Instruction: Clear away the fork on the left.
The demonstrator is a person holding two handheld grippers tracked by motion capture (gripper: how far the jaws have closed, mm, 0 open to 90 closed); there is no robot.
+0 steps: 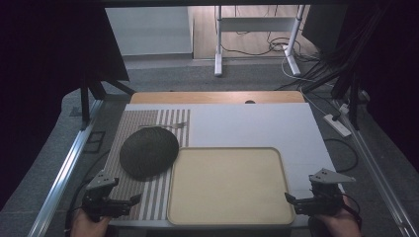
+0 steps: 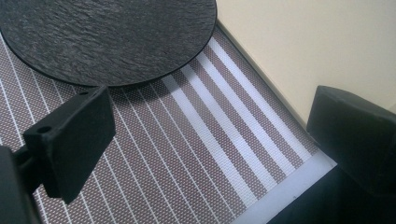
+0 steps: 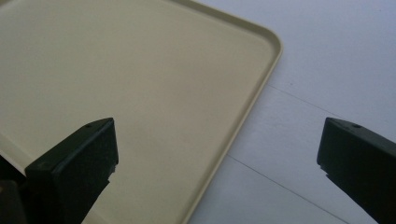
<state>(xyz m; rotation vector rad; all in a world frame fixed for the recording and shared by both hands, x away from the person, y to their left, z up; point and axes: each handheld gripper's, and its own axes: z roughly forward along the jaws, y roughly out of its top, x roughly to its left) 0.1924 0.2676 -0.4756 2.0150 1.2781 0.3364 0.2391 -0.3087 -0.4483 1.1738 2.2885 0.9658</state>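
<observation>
Both grippers, left point(image 1: 132, 199) and right point(image 1: 288, 198), hover spread and empty at the near corners of the cream tray point(image 1: 228, 185), whose left rim touches a dark round slate plate point(image 1: 148, 151) on the striped placemat point(image 1: 148, 197).

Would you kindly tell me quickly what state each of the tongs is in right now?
Left tongs: open, holding nothing, over the brown striped woven placemat.
Right tongs: open, holding nothing, by the cream rectangular plastic tray.

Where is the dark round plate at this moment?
In the high view, the dark round plate lies at the table's left, on the striped mat, beside the beige tray's far-left corner.
</observation>
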